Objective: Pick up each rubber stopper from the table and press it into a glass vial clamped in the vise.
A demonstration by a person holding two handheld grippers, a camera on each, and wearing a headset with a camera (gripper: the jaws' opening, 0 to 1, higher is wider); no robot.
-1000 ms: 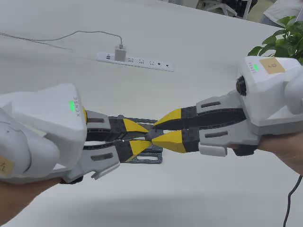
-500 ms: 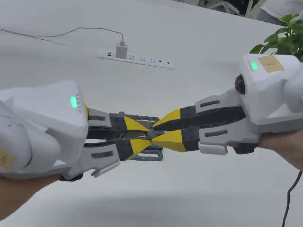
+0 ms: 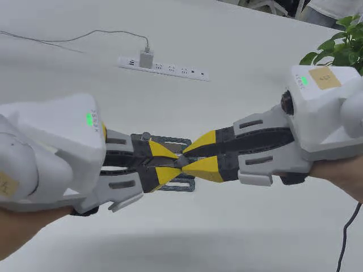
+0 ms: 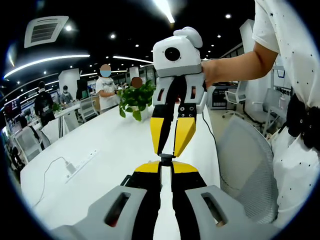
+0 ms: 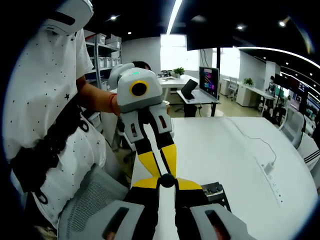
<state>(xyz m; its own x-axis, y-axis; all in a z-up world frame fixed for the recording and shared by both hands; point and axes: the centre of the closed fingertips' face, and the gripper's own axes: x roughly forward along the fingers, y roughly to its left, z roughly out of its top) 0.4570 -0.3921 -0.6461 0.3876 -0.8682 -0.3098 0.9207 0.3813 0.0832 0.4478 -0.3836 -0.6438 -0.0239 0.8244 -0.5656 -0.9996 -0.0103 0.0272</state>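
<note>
The small dark stopper (image 5: 167, 181) hangs in the air just above the vise (image 3: 174, 185), the same as a moment ago. The left gripper (image 3: 177, 162) and right gripper (image 3: 185, 160) still meet tip to tip there. Both are almost closed, pinching it from opposite sides.

Open-plan office — rows of white desks (image 5: 230, 145), a monitor (image 5: 209, 80), mesh chairs (image 4: 246, 162) (strip lights (image 5: 173, 17) overhead)

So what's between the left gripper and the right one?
A small dark round piece, likely a rubber stopper, where the left gripper and right gripper meet tip to tip; clearest in the right gripper view.
</note>
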